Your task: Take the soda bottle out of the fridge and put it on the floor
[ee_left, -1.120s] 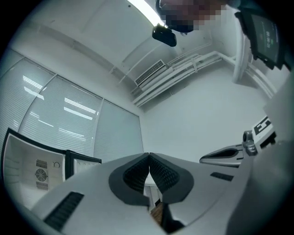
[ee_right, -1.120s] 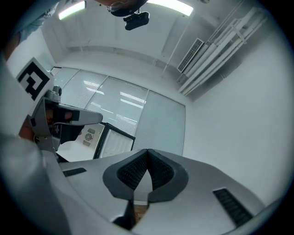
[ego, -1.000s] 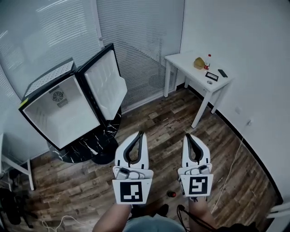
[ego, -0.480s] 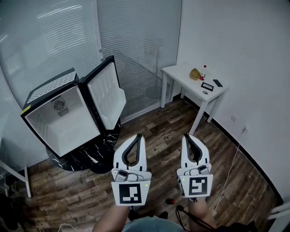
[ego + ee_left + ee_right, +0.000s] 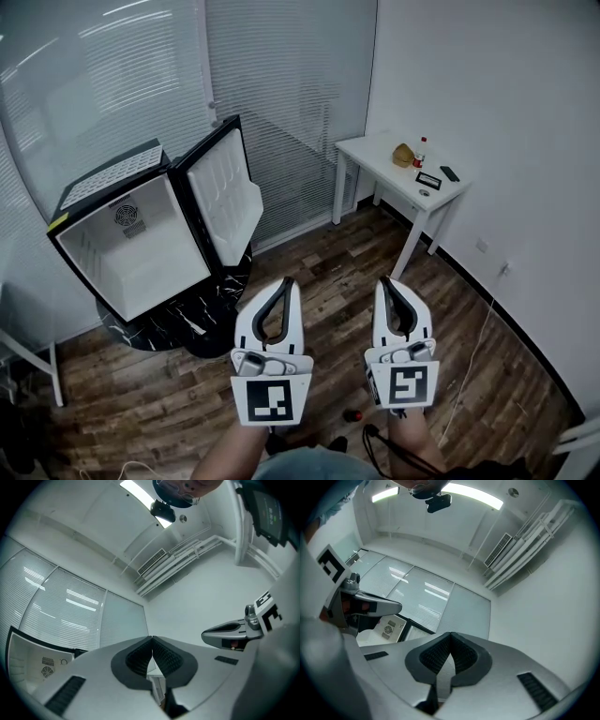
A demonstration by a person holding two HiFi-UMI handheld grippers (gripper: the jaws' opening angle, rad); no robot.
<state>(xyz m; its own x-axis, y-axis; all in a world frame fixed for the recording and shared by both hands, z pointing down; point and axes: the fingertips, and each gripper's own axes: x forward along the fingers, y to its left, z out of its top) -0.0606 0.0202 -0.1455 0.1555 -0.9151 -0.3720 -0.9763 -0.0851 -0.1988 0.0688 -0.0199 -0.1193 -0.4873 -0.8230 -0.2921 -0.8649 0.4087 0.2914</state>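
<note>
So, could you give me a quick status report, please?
Left gripper and right gripper shut, both empty. Fridge open, nothing seen inside. Small red object on floor, possibly the soda bottle.

Fridge: small black cabinet with a white interior and a round fan grille on the back wall. It stands on a black marbled base in front of the blinds, and its white-lined door is swung wide open to the right. Soda bottle: small, dark-bodied with a red top, seen from above and too small for detail; it rests on the floor, well apart from the fridge. Floor: dark wood planks, laid from the fridge's base across to the white wall.
</note>
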